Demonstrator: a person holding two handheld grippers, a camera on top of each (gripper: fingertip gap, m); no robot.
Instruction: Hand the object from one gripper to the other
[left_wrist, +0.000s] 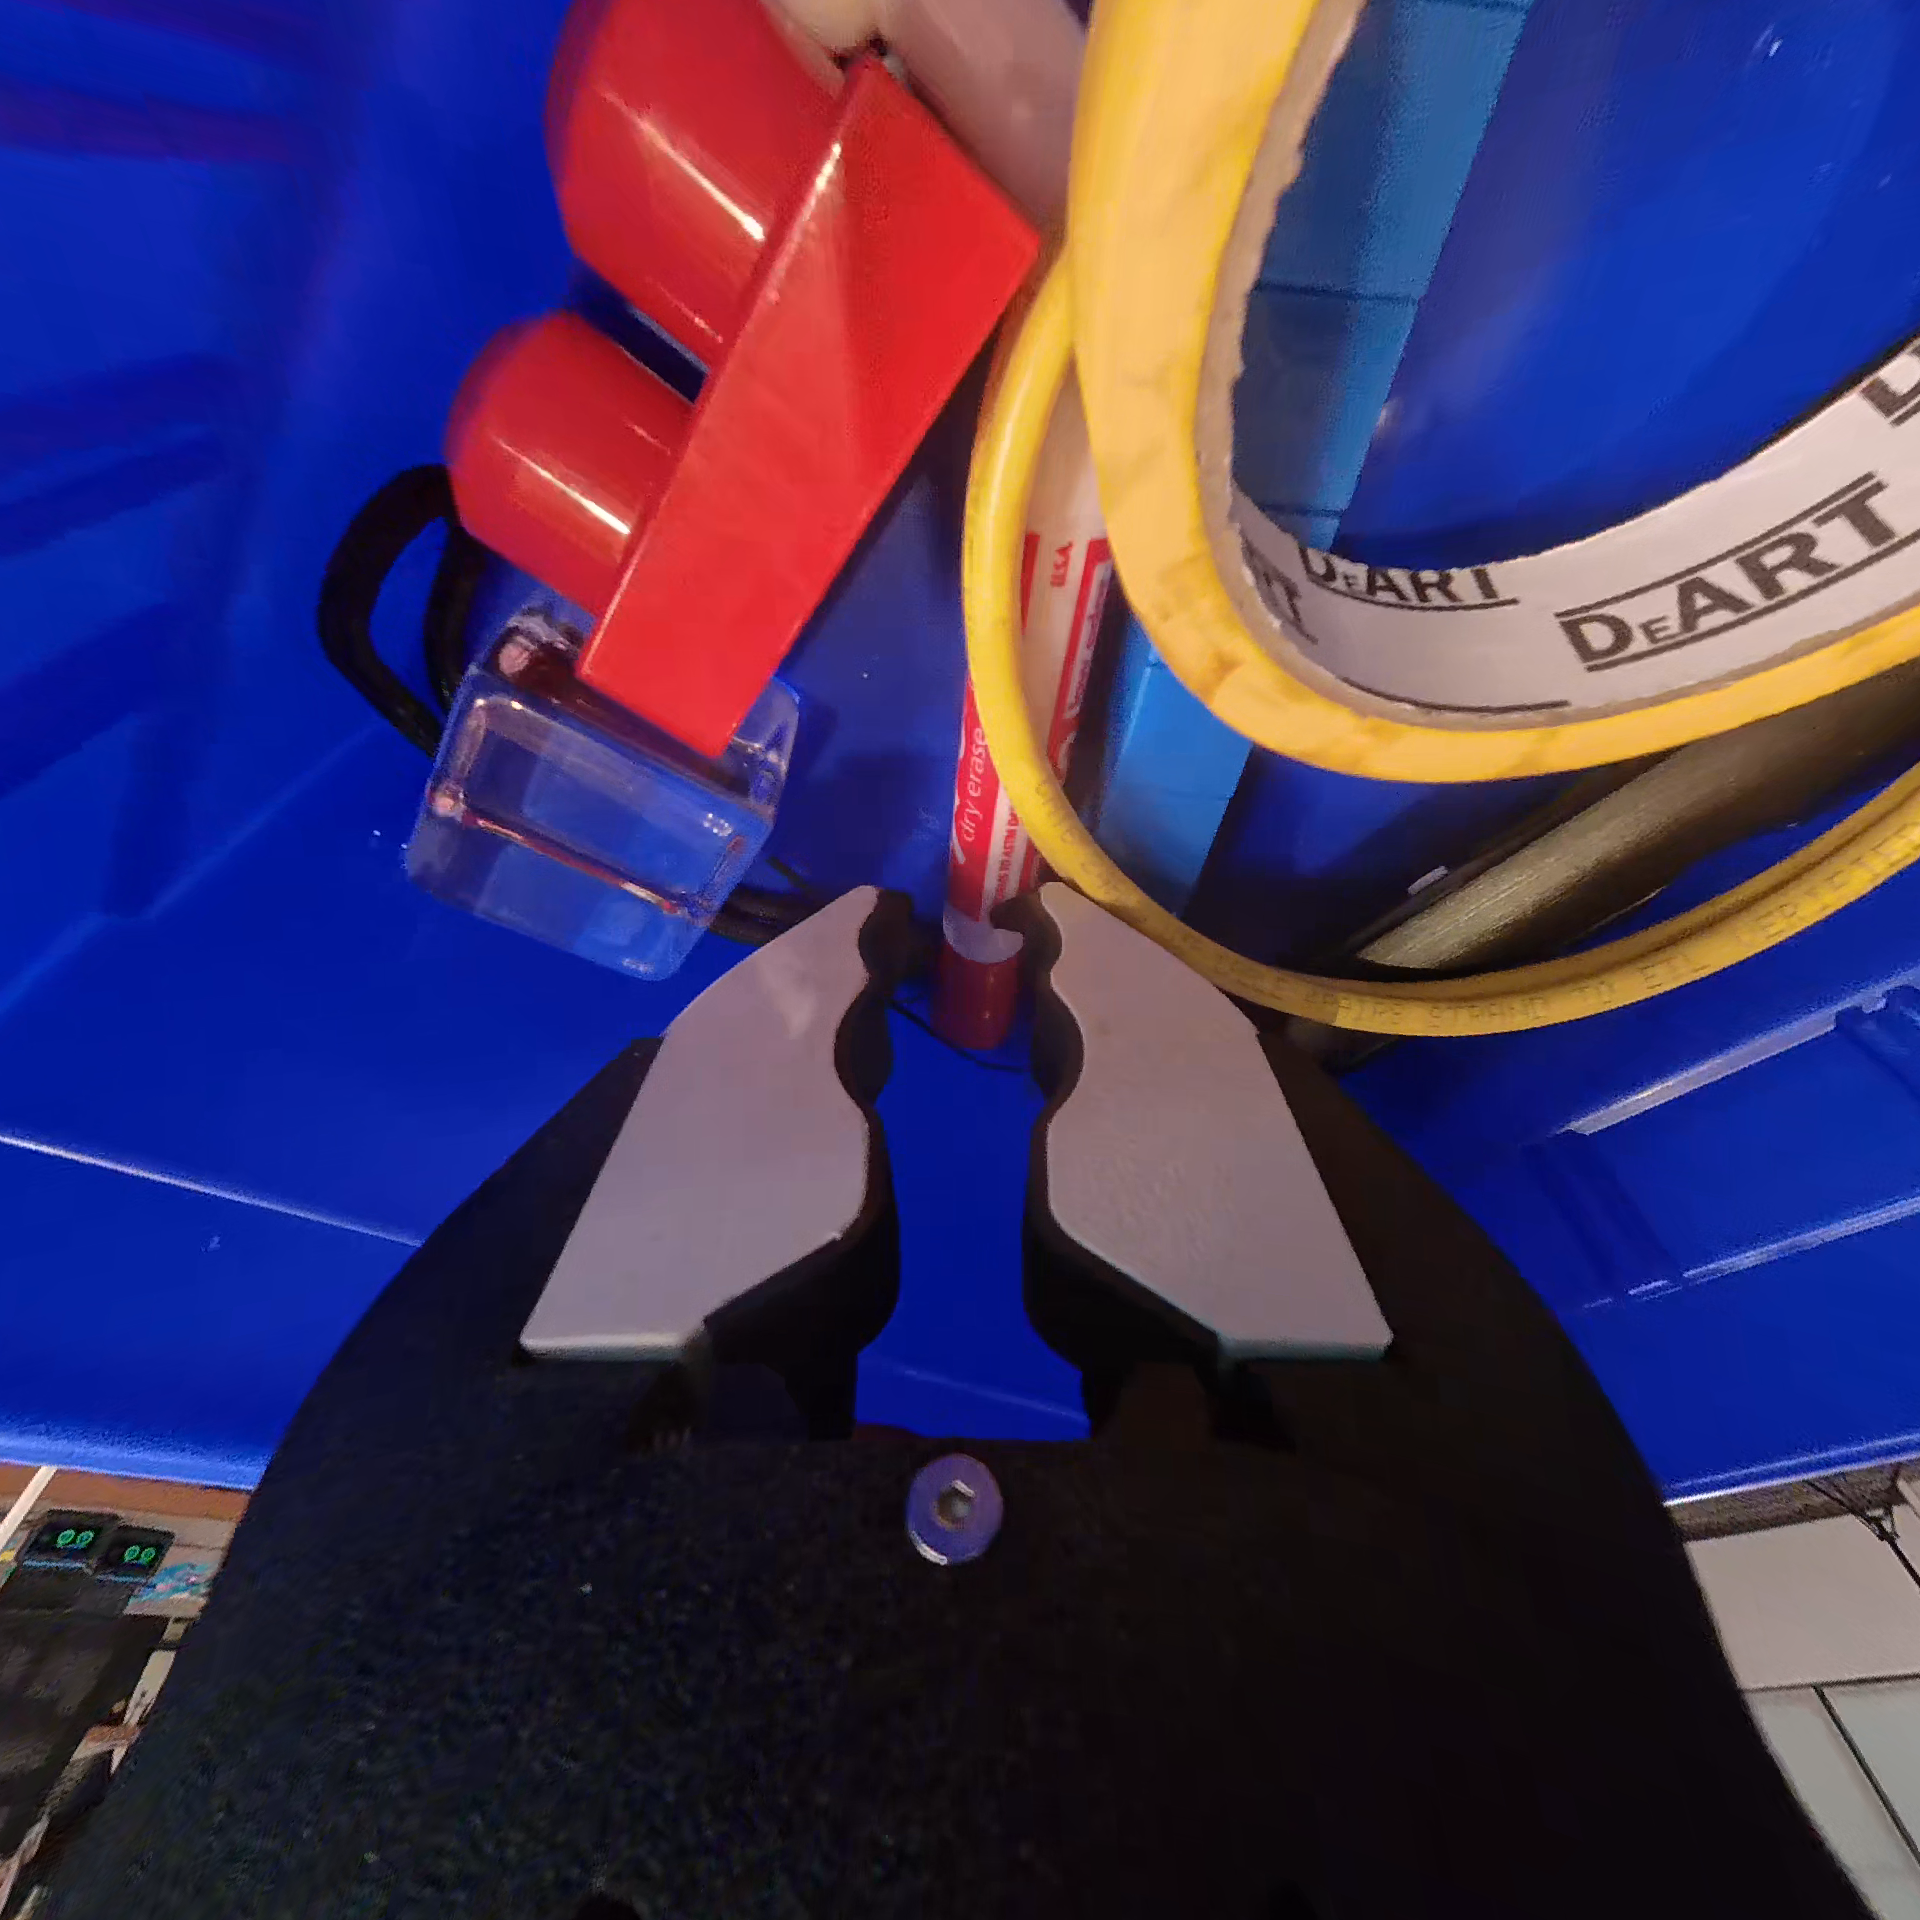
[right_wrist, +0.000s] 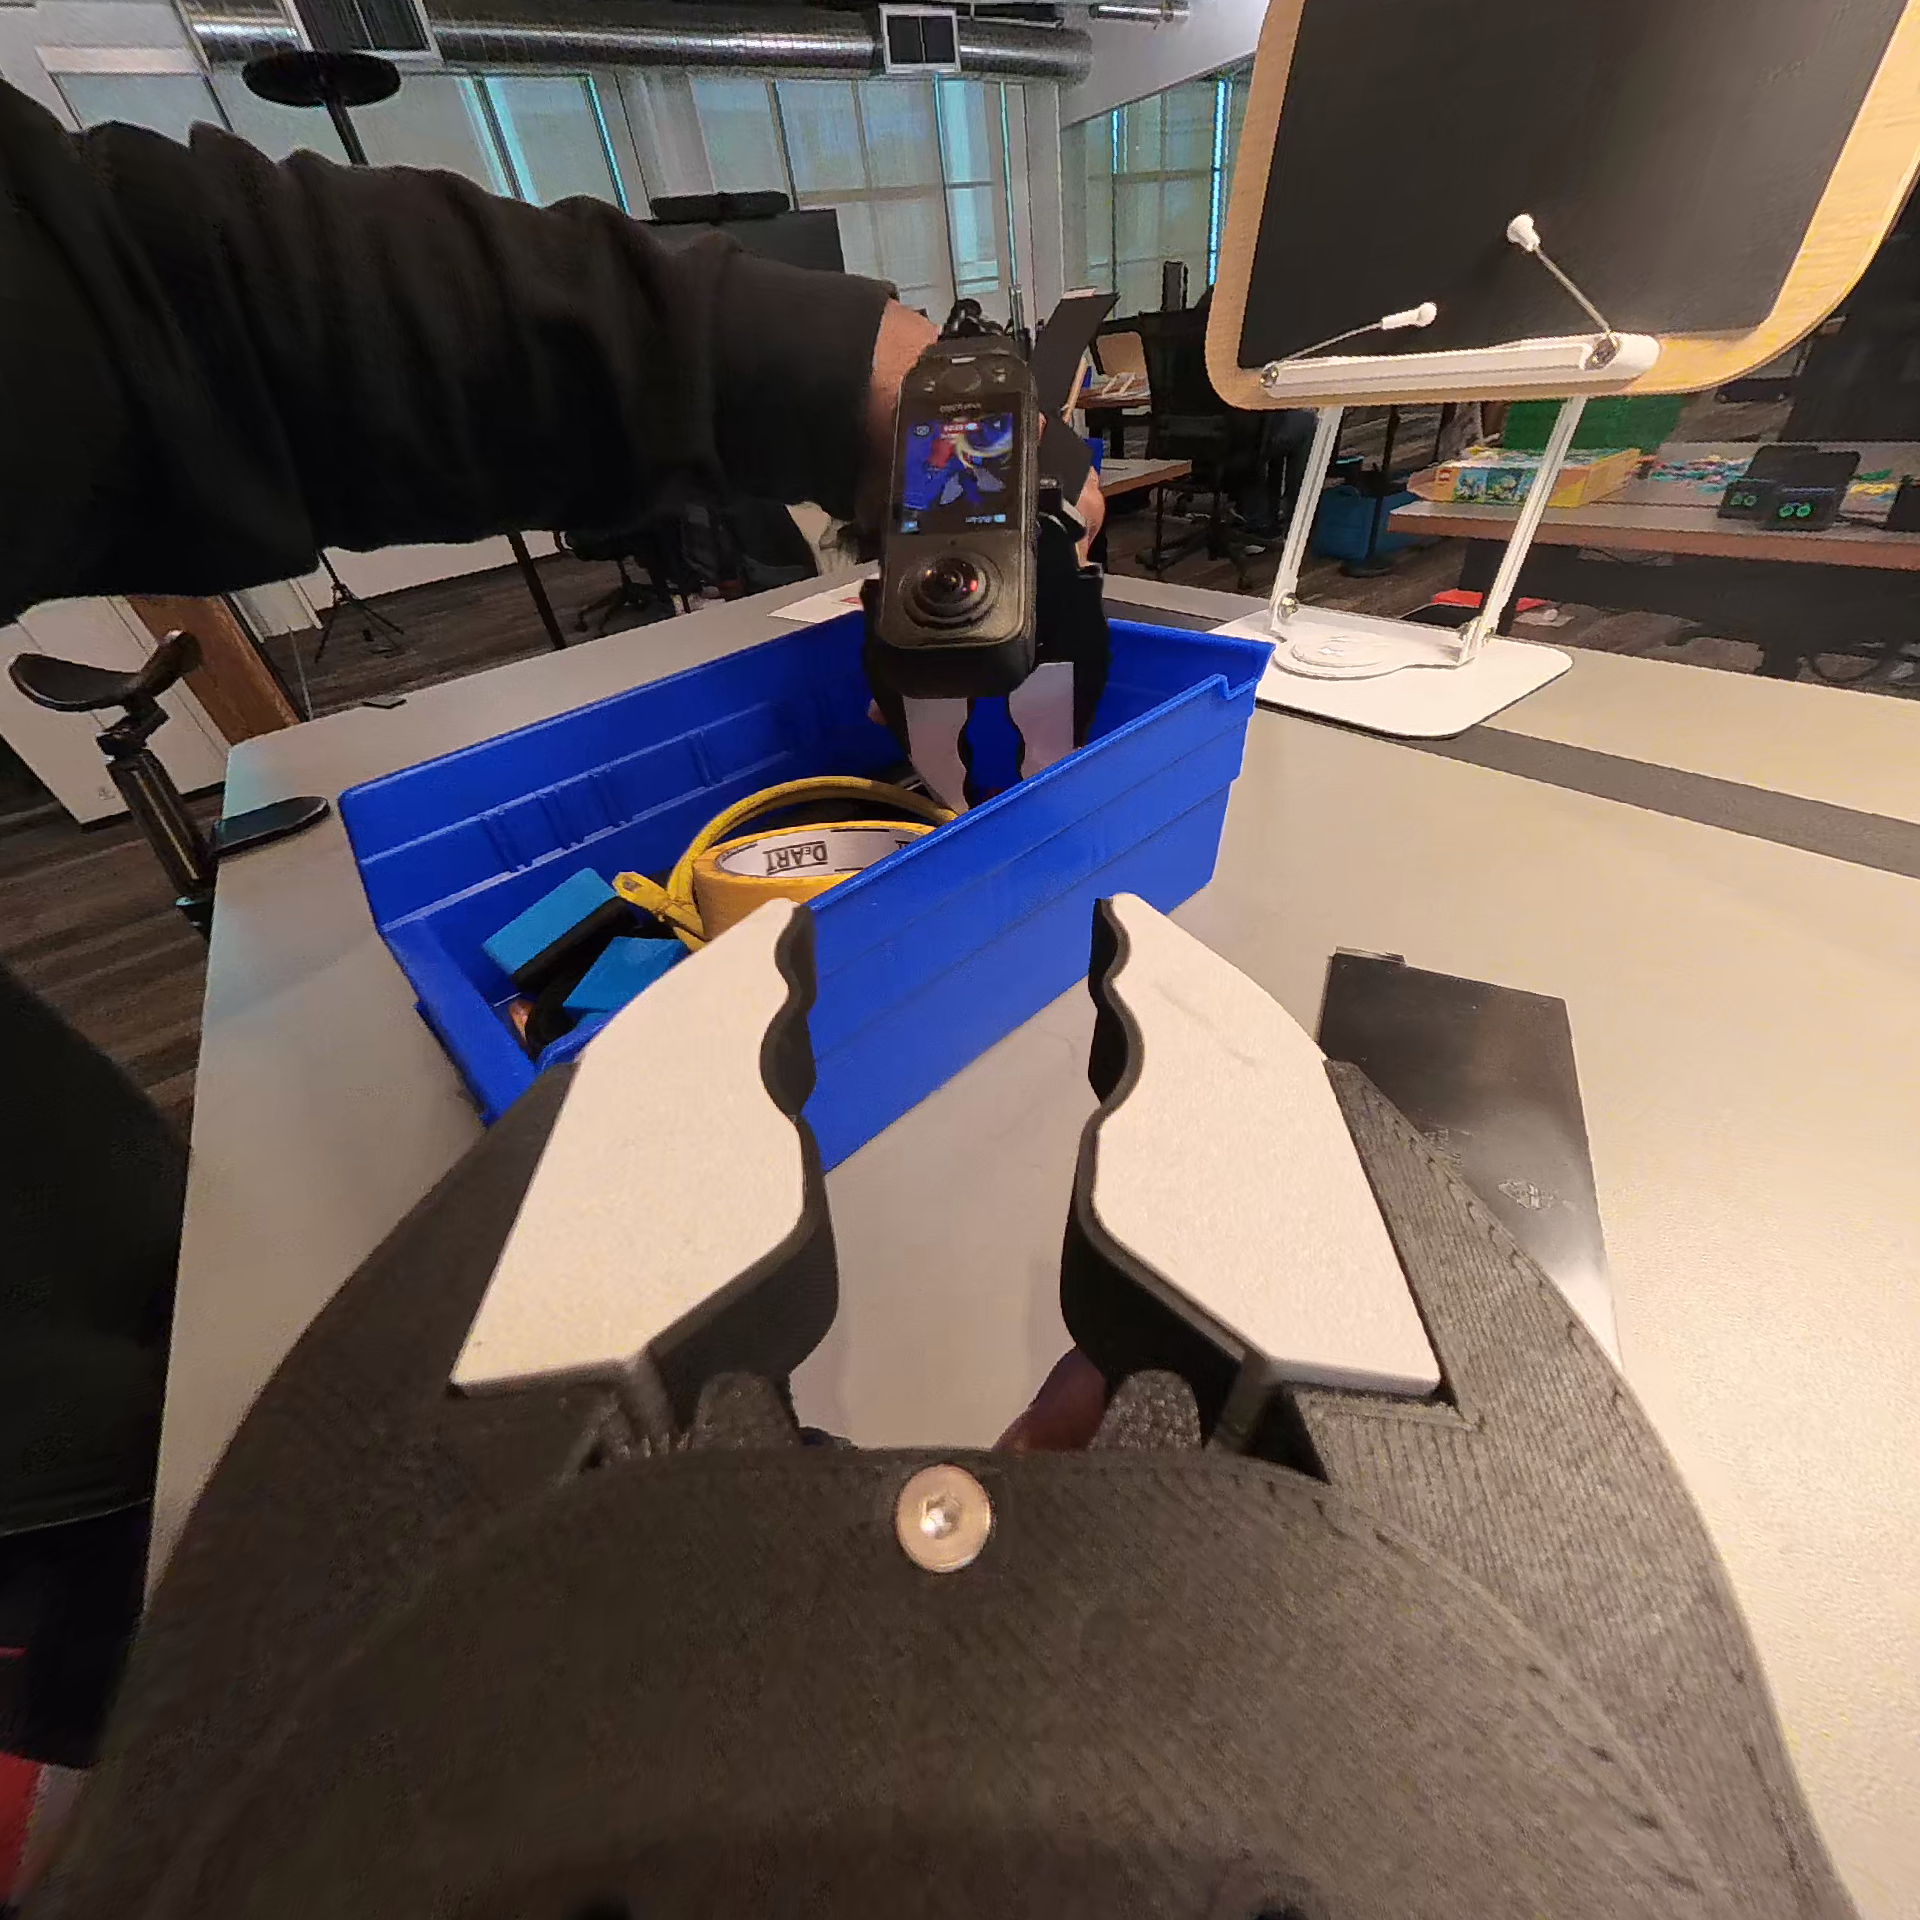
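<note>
My left gripper (left_wrist: 966, 914) is down inside a blue bin (left_wrist: 312, 1039). Its fingers are narrowly apart on either side of the end of a red dry-erase marker (left_wrist: 977, 810) that lies on the bin floor; I see no firm grip. In the right wrist view the left gripper (right_wrist: 987, 748) hangs over the bin (right_wrist: 1039, 935), held by a person's arm in a black sleeve (right_wrist: 416, 364). My right gripper (right_wrist: 945, 925) is open and empty, above the table in front of the bin.
The bin also holds a red block (left_wrist: 779, 364), a clear cube (left_wrist: 603, 810), a yellow tape roll (left_wrist: 1164, 312), a yellow cable (left_wrist: 997, 623), a black cord (left_wrist: 353, 603) and blue foam blocks (right_wrist: 551, 920). A board on a white stand (right_wrist: 1558, 208) and a black plate (right_wrist: 1475, 1091) are to the right. My hands' fingertips stand some 25 centimetres from each other.
</note>
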